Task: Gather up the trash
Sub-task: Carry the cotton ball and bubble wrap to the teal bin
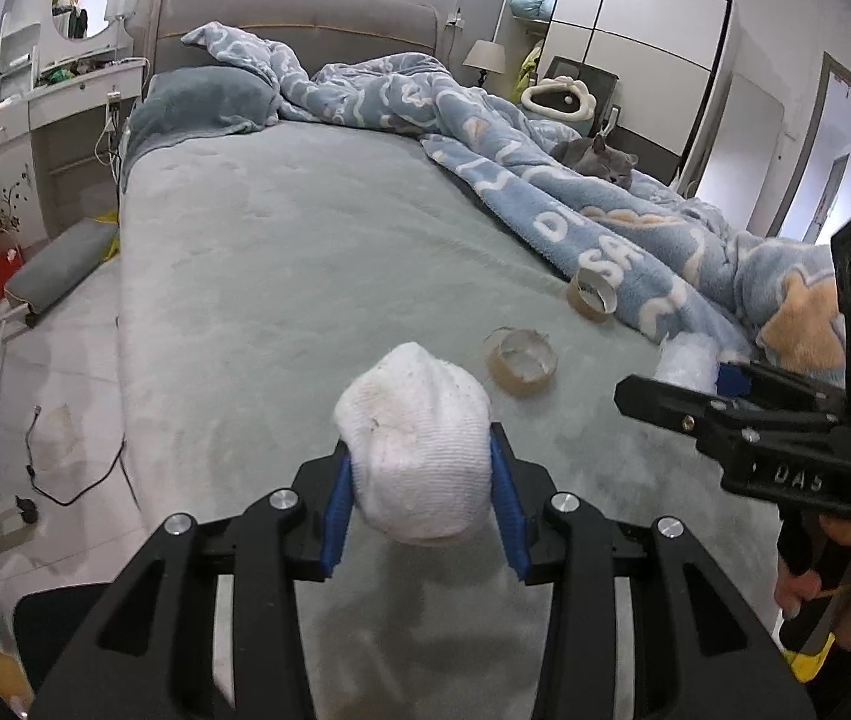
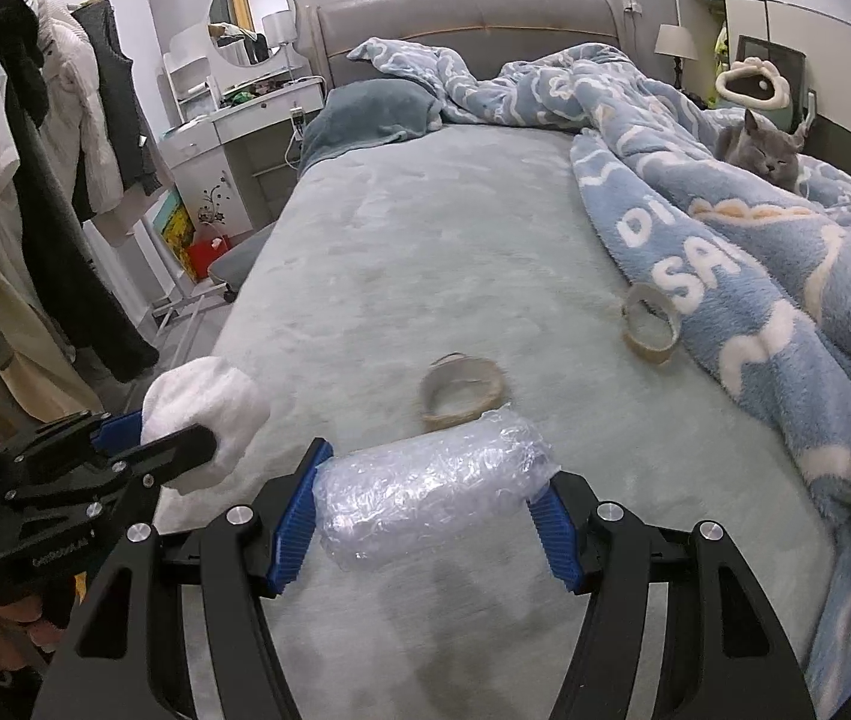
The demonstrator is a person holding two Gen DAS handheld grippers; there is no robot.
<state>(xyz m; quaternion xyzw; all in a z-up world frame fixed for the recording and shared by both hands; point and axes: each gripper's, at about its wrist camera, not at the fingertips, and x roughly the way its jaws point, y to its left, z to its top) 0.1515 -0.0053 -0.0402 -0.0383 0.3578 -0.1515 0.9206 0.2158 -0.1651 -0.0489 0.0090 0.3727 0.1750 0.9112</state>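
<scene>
Already both tools were loaded: the left tool [image 1: 422,468] clenched a white sock [image 1: 416,444], the right tool [image 2: 428,510] gripped a bubble-wrap bundle [image 2: 431,501], both lifted above the bed [image 1: 281,252]. Two empty tape rolls [image 2: 464,393] remained nearby, right. Next, presumably, came carrying both to a bin, none visible.

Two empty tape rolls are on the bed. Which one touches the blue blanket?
The farther tape roll, standing tilted on its edge against the blue blanket. The other tape roll lies flat on the open bed sheet, apart from the blanket.
</scene>
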